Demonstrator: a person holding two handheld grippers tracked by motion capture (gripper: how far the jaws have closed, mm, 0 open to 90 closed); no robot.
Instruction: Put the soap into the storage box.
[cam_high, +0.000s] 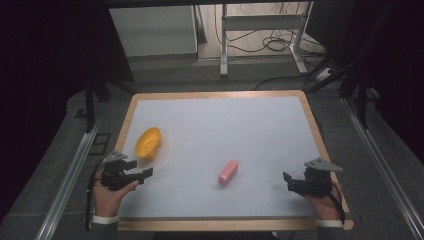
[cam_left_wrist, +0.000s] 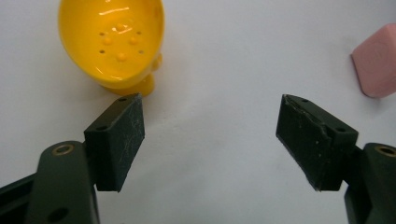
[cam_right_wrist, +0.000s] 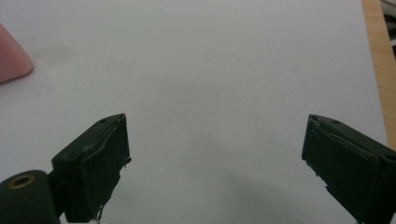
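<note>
1. While both grippers sit low in the high view, the left gripper (cam_high: 142, 173) at lower left and the right gripper (cam_high: 286, 181) at lower right, neither one holds anything.
2. Left gripper view: jaws spread wide, bare white board (cam_high: 225, 125) between them; released.
3. Right gripper view: jaws also wide apart, nothing between; released.
4. Yellow soap dish (cam_high: 148, 142) stands left of centre in the high view, just above the left gripper; in the left gripper view it fills the upper left, tipped so its dimpled inside (cam_left_wrist: 112, 39) faces the camera.
5. Pink soap bar (cam_high: 228, 172) lies lower centre on the board, well apart from the dish, between the two grippers, nearer the right one.
6. Likely risks:
   - the bar looks smooth and rounded, so an off-centre pinch could squirt it out sideways.
   - the dish seems tipped on its base, so a nudge from the left jaw could rock it or slide it.
   - dropping the bar on the dish rim could tip the dish over.
</note>
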